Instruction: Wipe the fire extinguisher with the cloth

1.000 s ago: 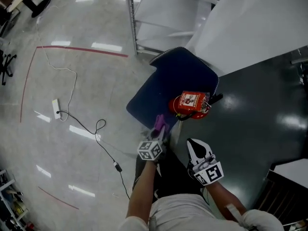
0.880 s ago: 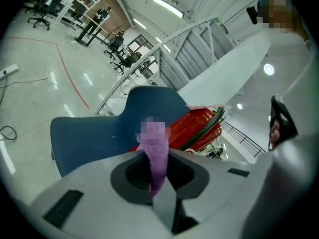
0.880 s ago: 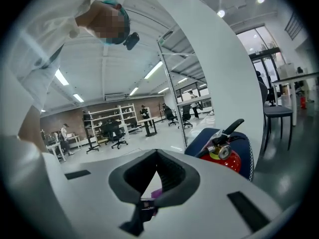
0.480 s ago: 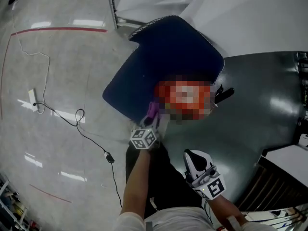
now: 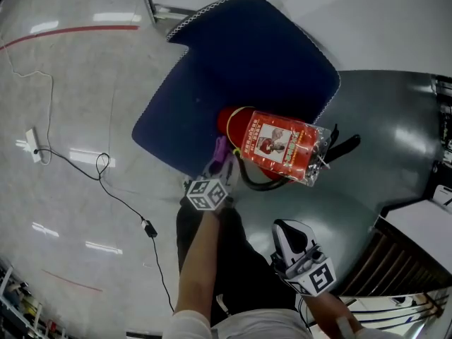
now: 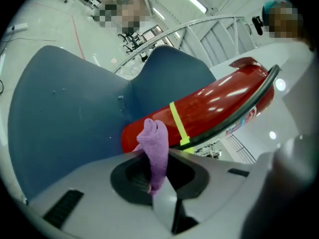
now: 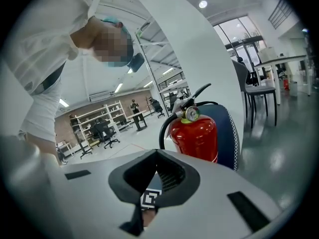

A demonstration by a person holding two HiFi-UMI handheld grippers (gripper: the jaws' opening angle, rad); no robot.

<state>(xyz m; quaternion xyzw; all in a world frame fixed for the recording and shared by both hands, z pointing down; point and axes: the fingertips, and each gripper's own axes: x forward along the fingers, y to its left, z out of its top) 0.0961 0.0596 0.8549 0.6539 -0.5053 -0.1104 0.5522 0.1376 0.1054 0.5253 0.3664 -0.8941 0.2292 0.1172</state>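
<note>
A red fire extinguisher (image 5: pixel 272 143) with a printed label, a gauge and a black hose (image 5: pixel 265 183) stands upright on a dark blue mat (image 5: pixel 240 62). My left gripper (image 5: pixel 220 154) is shut on a purple cloth (image 5: pixel 219 149) right at the cylinder's near side. In the left gripper view the purple cloth (image 6: pixel 154 143) sticks up from that left gripper (image 6: pixel 155 156) in front of the extinguisher's red body (image 6: pixel 214 98); contact cannot be told. My right gripper (image 5: pixel 286 226) hangs back near my body, shut and empty. From the right gripper (image 7: pixel 157 156) the extinguisher (image 7: pixel 195 136) shows ahead, apart.
A dark floor patch (image 5: pixel 395 140) lies right of the mat. A white power strip (image 5: pixel 32 145) and black cable (image 5: pixel 106 182) trail over the pale floor at left. Metal shelving legs (image 5: pixel 152 6) stand behind the mat. A chair (image 7: pixel 259 86) and distant shelves show in the right gripper view.
The head view has shifted, so the extinguisher and mat look larger and nearer. My left gripper keeps the cloth beside the cylinder. The right gripper sits lower in view.
</note>
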